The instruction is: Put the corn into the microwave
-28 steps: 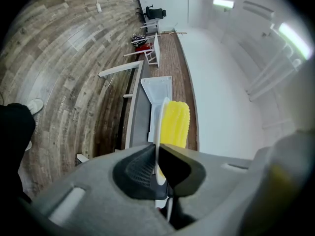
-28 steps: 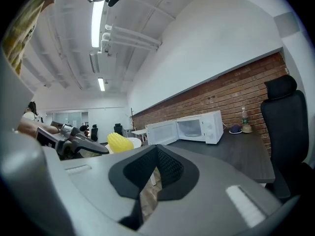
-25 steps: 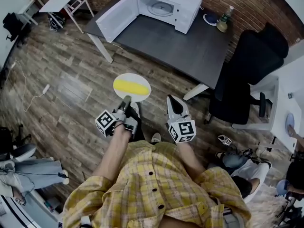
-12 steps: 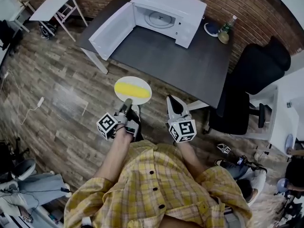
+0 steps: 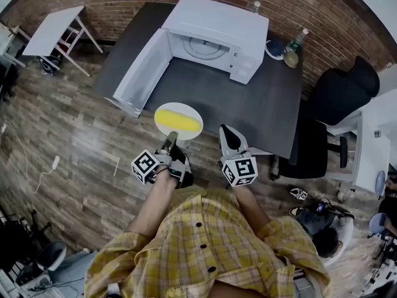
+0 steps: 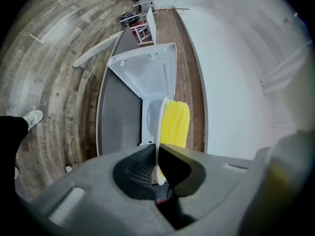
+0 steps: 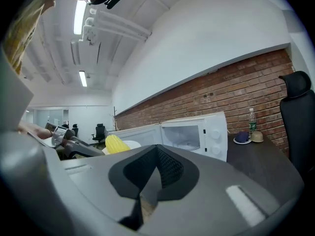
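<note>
A yellow corn cob lies on a white plate. My left gripper is shut on the plate's near rim and holds it level over the front edge of the dark table. In the left gripper view the plate stands edge-on between the jaws, with the corn beside it. The white microwave stands at the table's back, its door swung open to the left and its cavity showing. My right gripper is shut and empty, right of the plate.
A black office chair stands at the table's right end. A bottle and a small dish sit right of the microwave. A white folding table is at the far left on the wooden floor. A brick wall runs behind.
Both grippers and the plate with the corn have been carried forward toward the table. The plate now hangs over the table's front edge, and the microwave is closer.
</note>
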Available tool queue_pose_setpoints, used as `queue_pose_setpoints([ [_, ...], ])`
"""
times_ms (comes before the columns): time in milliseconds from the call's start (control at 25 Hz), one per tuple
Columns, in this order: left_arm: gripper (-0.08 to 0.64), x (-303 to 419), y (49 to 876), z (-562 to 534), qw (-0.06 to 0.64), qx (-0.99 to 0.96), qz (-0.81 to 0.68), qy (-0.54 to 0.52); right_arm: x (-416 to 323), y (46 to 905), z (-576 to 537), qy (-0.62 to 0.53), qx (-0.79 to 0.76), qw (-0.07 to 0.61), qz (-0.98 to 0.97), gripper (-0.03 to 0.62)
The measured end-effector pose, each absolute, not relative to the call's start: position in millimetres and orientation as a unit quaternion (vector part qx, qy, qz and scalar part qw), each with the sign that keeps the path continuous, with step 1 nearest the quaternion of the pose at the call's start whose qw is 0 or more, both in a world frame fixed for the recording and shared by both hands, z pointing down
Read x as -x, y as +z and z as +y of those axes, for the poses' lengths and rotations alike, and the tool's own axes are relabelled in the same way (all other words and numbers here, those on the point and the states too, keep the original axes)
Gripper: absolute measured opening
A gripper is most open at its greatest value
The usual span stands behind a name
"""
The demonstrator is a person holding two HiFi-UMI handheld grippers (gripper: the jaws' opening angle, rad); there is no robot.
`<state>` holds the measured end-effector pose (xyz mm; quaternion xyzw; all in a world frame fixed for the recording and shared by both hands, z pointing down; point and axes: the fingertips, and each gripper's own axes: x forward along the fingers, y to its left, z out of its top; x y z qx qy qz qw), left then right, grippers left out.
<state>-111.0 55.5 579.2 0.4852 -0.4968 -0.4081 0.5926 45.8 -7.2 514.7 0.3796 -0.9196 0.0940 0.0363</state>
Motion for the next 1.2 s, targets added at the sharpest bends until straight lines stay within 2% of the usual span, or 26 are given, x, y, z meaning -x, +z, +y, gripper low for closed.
queue_pose_setpoints([
  [640, 0.015, 160.1, 578.2, -66.7, 0.629, -0.533, -0.452, -0.341, 5.6, 503.1, -94.2, 0.103, -0.459, 0.023, -0.882, -0.005],
  [1200, 0.014, 157.3, 592.0, -109.7, 0.644, -0.534, -0.438, -0.330, -0.8, 506.4, -122.7, 0.081, -0.486, 0.025, -0.870, -0.005],
])
